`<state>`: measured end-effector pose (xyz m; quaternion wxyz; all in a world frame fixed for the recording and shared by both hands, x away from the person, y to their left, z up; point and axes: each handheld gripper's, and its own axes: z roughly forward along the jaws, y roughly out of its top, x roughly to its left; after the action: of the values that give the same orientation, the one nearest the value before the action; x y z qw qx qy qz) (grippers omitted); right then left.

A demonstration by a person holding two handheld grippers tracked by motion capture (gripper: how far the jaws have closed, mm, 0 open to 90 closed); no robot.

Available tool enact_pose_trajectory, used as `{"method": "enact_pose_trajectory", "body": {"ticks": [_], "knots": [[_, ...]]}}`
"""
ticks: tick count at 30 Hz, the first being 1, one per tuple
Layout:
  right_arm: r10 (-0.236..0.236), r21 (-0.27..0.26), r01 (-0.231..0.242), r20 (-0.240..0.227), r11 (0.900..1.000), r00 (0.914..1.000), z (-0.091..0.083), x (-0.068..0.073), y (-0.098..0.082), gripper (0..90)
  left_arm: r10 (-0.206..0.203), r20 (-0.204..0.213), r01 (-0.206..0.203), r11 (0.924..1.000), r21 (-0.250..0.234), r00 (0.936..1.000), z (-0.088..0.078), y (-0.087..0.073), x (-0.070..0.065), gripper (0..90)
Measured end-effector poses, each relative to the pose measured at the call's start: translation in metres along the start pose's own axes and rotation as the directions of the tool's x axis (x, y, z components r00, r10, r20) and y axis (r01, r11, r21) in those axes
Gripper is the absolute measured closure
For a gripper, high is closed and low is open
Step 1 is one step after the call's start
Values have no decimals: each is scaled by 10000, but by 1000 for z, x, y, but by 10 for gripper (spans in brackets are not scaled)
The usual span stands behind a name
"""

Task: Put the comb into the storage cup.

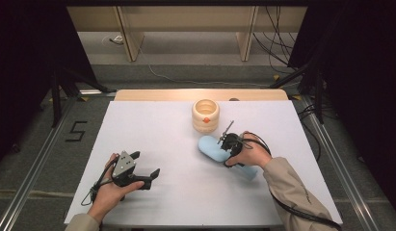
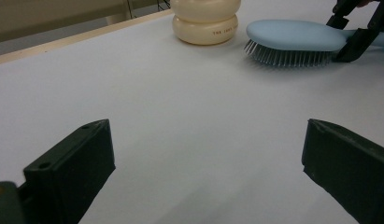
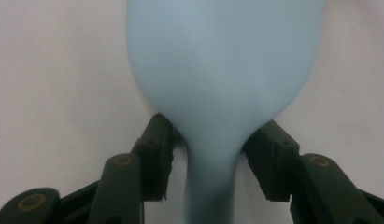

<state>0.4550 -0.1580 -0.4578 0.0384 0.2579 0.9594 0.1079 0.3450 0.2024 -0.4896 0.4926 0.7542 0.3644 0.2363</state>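
Two hand-held grippers over a white table – left idle, right at a hairbrush.

Left gripper (image 1: 150,177) sits low on the near-left of the table (image 1: 152,130), jaws spread wide, nothing between them. Mid-table, toward the far edge: a cream ribbed jar (image 1: 205,115). Just right and nearer, the pale blue hairbrush (image 1: 211,147) lies bristles down – right gripper (image 3: 212,161) has its jaws pressed on the brush's narrow neck, either side.

hairbrush (image 1: 212,148) on table (image 1: 152,125), jar (image 1: 205,115) just behind it, left gripper (image 1: 146,169) well left
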Motion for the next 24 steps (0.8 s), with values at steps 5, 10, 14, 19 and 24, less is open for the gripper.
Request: {"method": "enact_pose_trajectory", "body": {"ticks": [5,10,14,19,24], "knots": [[123,152,-125,101,9998,9999,-1,2,1,593,21,6,-21,10000,-9,10000,0,0,0,19],[206,331,-210,121,9992,9997,-2,4,2,657,0,4,0,10000,-8,10000,0,0,0,20],[471,380,-476,161,9981,9988,-2,6,2,676,34,14,-34,10000,15,10000,0,0,0,20],[611,430,-619,188,9972,9980,-2,7,1,695,30,24,-30,10000,-1,10000,0,0,0,21],[574,380,-581,171,9976,9982,-2,8,0,701,42,32,-42,10000,12,10000,0,0,-1,21]]}}
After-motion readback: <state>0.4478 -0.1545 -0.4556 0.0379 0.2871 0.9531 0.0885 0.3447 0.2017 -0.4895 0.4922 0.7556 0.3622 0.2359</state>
